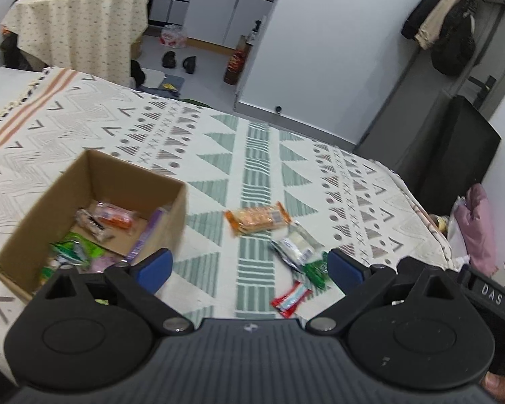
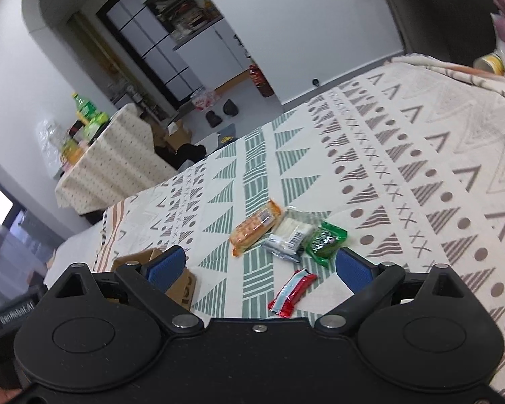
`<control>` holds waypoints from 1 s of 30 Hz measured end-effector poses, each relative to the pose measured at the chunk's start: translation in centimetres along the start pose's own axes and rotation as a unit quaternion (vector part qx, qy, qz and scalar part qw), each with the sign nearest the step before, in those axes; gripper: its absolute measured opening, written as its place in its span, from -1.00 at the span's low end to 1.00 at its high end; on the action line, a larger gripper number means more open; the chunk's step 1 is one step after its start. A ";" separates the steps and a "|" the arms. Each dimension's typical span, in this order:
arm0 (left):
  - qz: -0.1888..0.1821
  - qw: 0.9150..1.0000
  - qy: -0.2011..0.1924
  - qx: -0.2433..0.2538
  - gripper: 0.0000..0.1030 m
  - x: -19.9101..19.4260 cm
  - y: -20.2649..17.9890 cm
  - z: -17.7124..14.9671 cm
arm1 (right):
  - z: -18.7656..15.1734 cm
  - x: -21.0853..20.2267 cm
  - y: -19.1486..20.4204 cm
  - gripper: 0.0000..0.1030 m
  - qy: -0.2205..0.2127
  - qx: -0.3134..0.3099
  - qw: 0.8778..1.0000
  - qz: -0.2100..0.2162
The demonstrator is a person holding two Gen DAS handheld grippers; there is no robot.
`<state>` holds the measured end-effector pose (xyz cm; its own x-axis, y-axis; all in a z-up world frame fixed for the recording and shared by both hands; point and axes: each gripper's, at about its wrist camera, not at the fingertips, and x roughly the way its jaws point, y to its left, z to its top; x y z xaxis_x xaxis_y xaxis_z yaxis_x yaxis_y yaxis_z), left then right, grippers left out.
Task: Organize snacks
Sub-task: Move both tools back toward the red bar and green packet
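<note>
Green packet (image 1: 314, 271) half behind tool (image 1: 249, 266)

Four snack packs loose on the blanket: one orange cracker pack (image 2: 256, 227), one white-and-silver packet (image 2: 291, 237), one green packet (image 2: 326, 241), one red-and-white bar (image 2: 293, 292). One cardboard box (image 1: 33, 222), maybe five or six snacks inside, too blurry to count.
</note>
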<state>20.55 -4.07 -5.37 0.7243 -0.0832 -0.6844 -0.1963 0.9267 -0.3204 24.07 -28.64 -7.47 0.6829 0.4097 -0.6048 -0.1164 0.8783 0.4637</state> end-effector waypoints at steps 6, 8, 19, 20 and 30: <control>-0.007 1.000 0.008 0.019 0.84 1.9 -2.2 -1.1 | 0.0 0.4 -2.0 0.68 0.005 0.030 1.000 -0.001; -0.008 1.000 0.011 0.023 0.79 2.5 -2.8 -1.4 | 0.0 0.5 -2.6 0.64 0.006 0.037 0.999 -0.002; -0.014 0.998 0.051 0.041 0.44 7.1 -5.3 -3.1 | 0.0 1.7 -4.9 0.45 0.019 0.073 0.997 -0.008; -0.015 0.997 0.056 0.041 0.40 7.6 -5.4 -3.2 | -0.1 1.9 -5.2 0.44 0.021 0.076 0.997 -0.009; -0.018 0.994 0.101 0.044 0.29 12.2 -6.0 -4.5 | -0.4 3.8 -6.6 0.40 0.041 0.093 0.995 -0.021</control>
<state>27.58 -12.34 -14.73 0.5812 -0.1799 -0.7936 -0.1075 0.9497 -0.2941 27.13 -32.75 -13.06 0.6220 0.3984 -0.6741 0.0530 0.8375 0.5439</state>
